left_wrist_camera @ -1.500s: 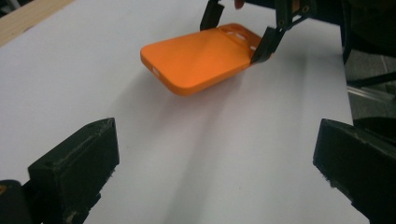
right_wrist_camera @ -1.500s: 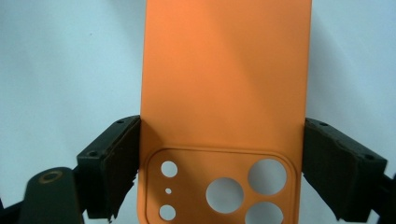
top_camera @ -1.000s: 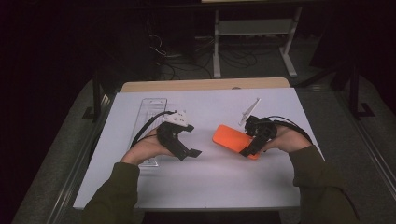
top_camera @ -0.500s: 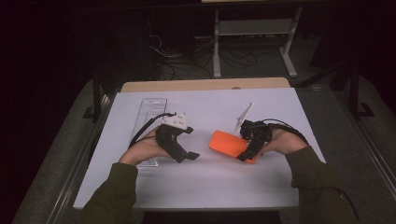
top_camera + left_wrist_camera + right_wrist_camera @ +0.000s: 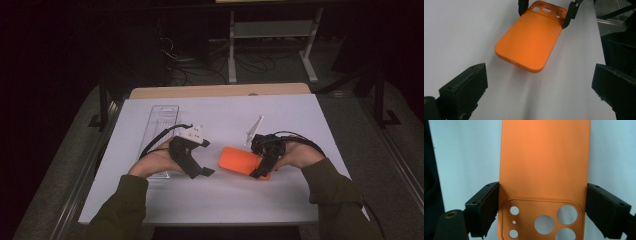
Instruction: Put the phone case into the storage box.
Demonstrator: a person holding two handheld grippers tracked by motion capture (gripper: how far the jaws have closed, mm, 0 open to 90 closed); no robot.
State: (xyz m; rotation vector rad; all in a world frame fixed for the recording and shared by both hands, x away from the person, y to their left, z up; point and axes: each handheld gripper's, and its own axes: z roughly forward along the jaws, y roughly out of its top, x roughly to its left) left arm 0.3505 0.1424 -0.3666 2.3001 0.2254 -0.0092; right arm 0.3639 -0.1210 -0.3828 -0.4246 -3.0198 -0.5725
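Orange phone case point(image 5: 529, 40), back up, mid-table.

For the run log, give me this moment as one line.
right gripper: shut on orange phone case, camera end | left gripper: open, facing case's free end | case: lifted off white table | clear tray: far left

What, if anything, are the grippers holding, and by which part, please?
The right gripper grips the orange phone case by the two long edges at its camera-hole end; the left gripper holds nothing.

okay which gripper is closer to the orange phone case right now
Right. The right gripper clamps the orange phone case at its camera-cutout end, jaws on both edges. The left gripper sits open to the case's left, apart from it.
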